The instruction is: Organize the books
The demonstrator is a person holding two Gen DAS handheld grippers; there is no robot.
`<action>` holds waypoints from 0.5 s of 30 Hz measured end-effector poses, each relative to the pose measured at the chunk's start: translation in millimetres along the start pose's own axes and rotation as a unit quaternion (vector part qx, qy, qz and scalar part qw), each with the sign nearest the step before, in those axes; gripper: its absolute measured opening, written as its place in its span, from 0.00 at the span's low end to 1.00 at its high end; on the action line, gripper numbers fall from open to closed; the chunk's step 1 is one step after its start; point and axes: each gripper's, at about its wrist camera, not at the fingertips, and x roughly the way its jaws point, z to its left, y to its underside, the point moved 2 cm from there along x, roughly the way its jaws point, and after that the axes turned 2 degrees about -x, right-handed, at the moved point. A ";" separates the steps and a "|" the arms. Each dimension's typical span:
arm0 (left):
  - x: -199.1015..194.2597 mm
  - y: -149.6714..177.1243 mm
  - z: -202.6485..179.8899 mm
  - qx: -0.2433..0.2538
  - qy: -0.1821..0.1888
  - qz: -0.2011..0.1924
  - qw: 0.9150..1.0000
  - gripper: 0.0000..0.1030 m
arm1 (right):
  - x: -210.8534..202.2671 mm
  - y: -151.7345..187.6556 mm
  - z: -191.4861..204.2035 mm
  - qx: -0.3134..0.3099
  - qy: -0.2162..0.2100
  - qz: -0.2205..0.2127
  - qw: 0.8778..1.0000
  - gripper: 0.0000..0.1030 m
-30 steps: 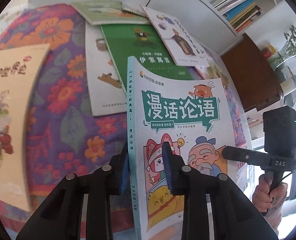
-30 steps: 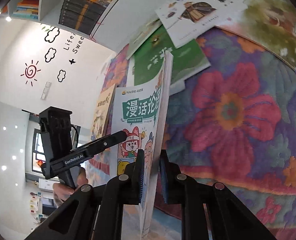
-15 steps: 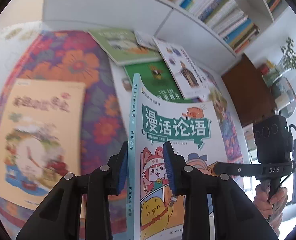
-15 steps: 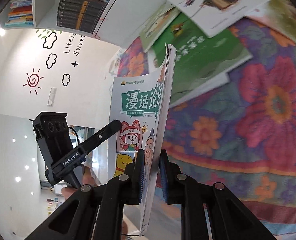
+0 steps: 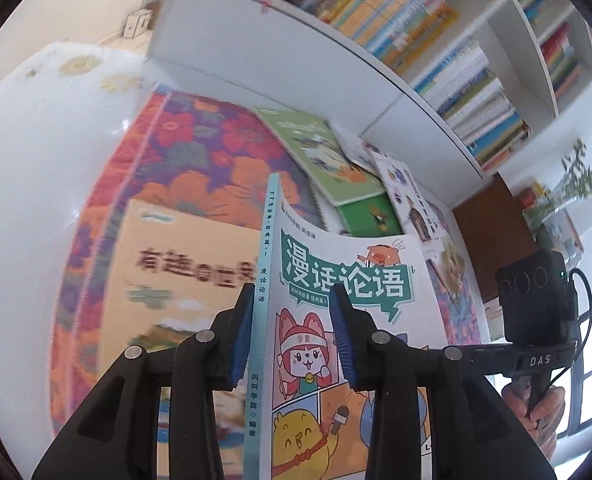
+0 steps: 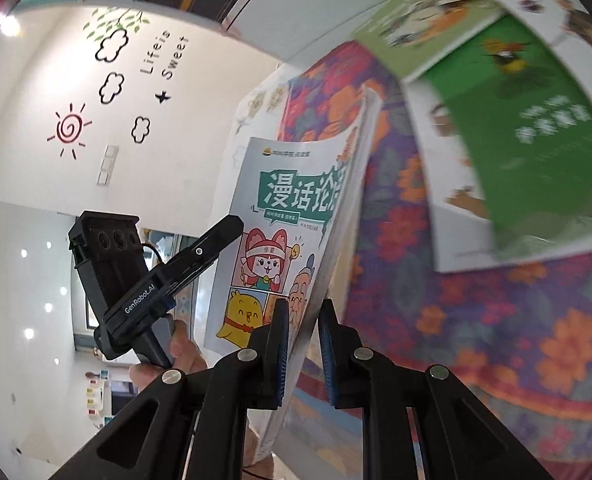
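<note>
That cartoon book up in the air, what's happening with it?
A person is tidying books with a claw in each hand. Both claws are at the cartoon book, which is raised upright above the flowery blanket. The right claw grips its page edge. The left claw sits around the spine side, its jaws opening with the book between them. More books lie scattered on the blanket, and a full bookshelf stands behind.
</note>
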 end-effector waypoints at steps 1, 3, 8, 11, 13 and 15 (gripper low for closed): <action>0.5 -0.4 7.0 -0.004 0.000 0.000 1.000 0.31 | 7.3 -1.7 0.4 -0.003 0.002 0.005 1.000 0.15; 2.7 -2.5 23.0 -0.014 -0.001 -0.001 1.000 0.31 | 23.2 -4.4 0.7 -0.006 0.004 0.016 1.000 0.15; 10.0 -3.5 47.4 -0.028 -0.005 0.002 1.000 0.31 | 59.2 -15.1 2.5 -0.006 0.013 0.030 0.999 0.15; 14.4 -1.5 52.9 -0.023 -0.023 0.010 0.999 0.31 | 71.4 -20.6 -2.1 -0.005 0.019 0.033 0.999 0.15; 16.9 -1.1 57.5 -0.027 -0.027 0.013 0.999 0.31 | 76.9 -22.4 -3.9 -0.001 0.017 0.033 0.999 0.15; 16.5 -1.4 62.2 -0.031 -0.033 0.011 0.999 0.31 | 79.7 -23.0 -8.1 -0.002 0.019 0.032 0.999 0.15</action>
